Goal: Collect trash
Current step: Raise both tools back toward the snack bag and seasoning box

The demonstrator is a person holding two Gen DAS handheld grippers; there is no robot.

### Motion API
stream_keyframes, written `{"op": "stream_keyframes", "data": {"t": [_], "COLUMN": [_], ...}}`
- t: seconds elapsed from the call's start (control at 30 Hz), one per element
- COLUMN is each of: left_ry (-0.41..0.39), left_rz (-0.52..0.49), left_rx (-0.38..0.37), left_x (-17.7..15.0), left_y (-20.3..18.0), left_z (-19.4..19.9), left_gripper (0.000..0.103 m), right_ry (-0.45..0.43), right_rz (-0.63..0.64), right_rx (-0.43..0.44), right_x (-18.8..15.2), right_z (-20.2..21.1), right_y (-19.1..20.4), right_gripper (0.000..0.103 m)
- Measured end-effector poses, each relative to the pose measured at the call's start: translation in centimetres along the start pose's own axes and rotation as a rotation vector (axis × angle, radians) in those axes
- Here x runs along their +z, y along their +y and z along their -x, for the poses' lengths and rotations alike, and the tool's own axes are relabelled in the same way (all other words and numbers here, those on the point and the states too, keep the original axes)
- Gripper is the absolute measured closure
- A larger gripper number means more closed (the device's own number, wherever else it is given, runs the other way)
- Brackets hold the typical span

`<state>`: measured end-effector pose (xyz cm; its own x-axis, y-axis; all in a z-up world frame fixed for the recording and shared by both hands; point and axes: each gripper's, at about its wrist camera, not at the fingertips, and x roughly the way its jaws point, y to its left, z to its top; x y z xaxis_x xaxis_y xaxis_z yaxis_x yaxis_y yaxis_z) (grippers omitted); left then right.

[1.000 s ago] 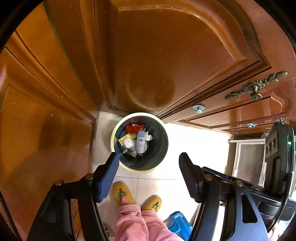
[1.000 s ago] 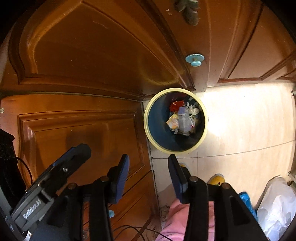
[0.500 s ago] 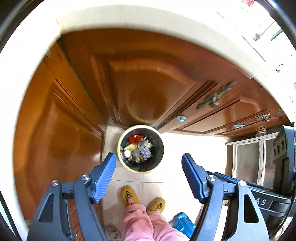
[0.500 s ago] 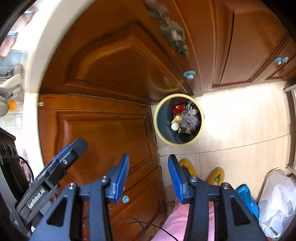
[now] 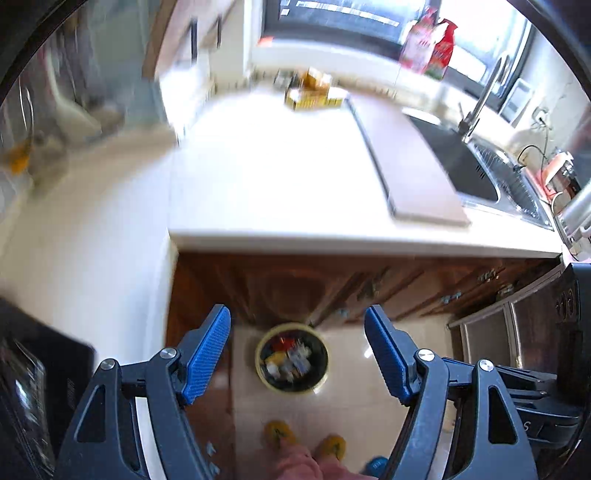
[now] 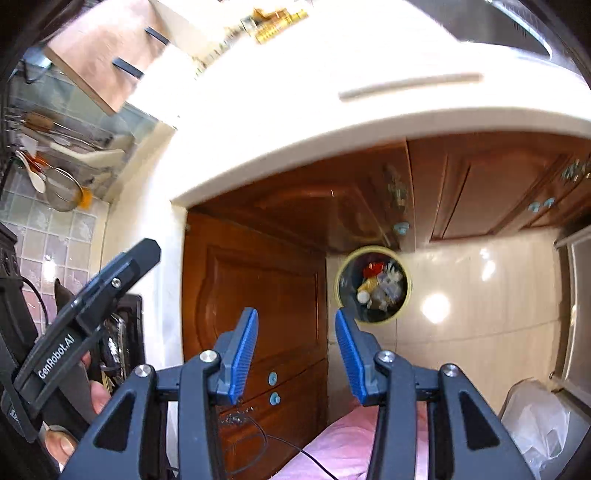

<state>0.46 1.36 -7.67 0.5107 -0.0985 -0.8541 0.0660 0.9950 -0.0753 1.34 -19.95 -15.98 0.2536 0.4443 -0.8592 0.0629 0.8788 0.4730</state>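
Note:
A round yellow-rimmed trash bin [image 5: 320, 380] stands on the floor in the corner of the wooden cabinets, holding a red wrapper, a small bottle and other mixed trash. It also shows in the right wrist view [image 6: 369, 320]. My left gripper [image 5: 297, 354] is open and empty, high above the bin. My right gripper [image 6: 295, 354] is open and empty, also far above the floor. Yellow packets [image 5: 314, 96] lie at the back of the white countertop [image 5: 280, 177]; they also show in the right wrist view [image 6: 275, 26].
A brown cutting board [image 5: 410, 158] lies beside a steel sink [image 5: 491, 173] with a tap. Red snack bags [image 5: 430, 44] stand by the window. Wooden cabinet doors [image 6: 255, 280] flank the bin. A white plastic bag [image 6: 543, 424] sits on the floor at right. Slippered feet [image 5: 306, 441] stand below.
Both grippers have risen well away from the bin, which now looks much smaller. The countertop, sink and back wall have come into view. Both stay open.

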Motion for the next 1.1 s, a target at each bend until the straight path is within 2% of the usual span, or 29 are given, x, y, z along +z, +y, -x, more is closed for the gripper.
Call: {"op": "stream_keyframes", "data": {"t": [0.17, 0.4, 0.57, 0.63, 0.83, 0.93, 1.1], "left_ry": [-0.089, -0.174, -0.249, -0.272, -0.289, -0.287, -0.265], "left_rz": [-0.053, -0.117, -0.169, -0.179, -0.209, -0.207, -0.188], "left_rx": [0.015, -0.016, -0.034, -0.046, -0.021, -0.002, 0.034], "left_x": [3.2, 7.1, 10.0, 10.9, 14.7, 17.8, 23.9], "left_y": [-0.1, -0.6, -1.7, -2.1, -3.1, -3.8, -4.8], "left_z": [3.3, 6.0, 7.7, 7.6, 6.1, 4.5, 0.2], "left_gripper": [0.029, 0.029, 0.027, 0.020, 0.019, 0.019, 0.019], "right_ry": [-0.083, -0.201, -0.254, -0.260, -0.319, -0.328, -0.334], "right_rz": [0.013, 0.006, 0.014, 0.021, 0.050, 0.060, 0.094], "right_rx": [-0.016, -0.029, -0.062, -0.087, -0.093, -0.076, -0.052], "right_x": [1.6, 3.5, 4.7, 5.7, 9.7, 12.9, 20.7], "right_z": [3.3, 6.9, 8.4, 9.1, 10.7, 11.0, 10.6], "right_y": [1.7, 3.9, 5.3, 5.5, 6.2, 5.7, 4.4], "right_gripper": [0.059, 0.059, 0.059, 0.059, 0.059, 0.059, 0.059]}}
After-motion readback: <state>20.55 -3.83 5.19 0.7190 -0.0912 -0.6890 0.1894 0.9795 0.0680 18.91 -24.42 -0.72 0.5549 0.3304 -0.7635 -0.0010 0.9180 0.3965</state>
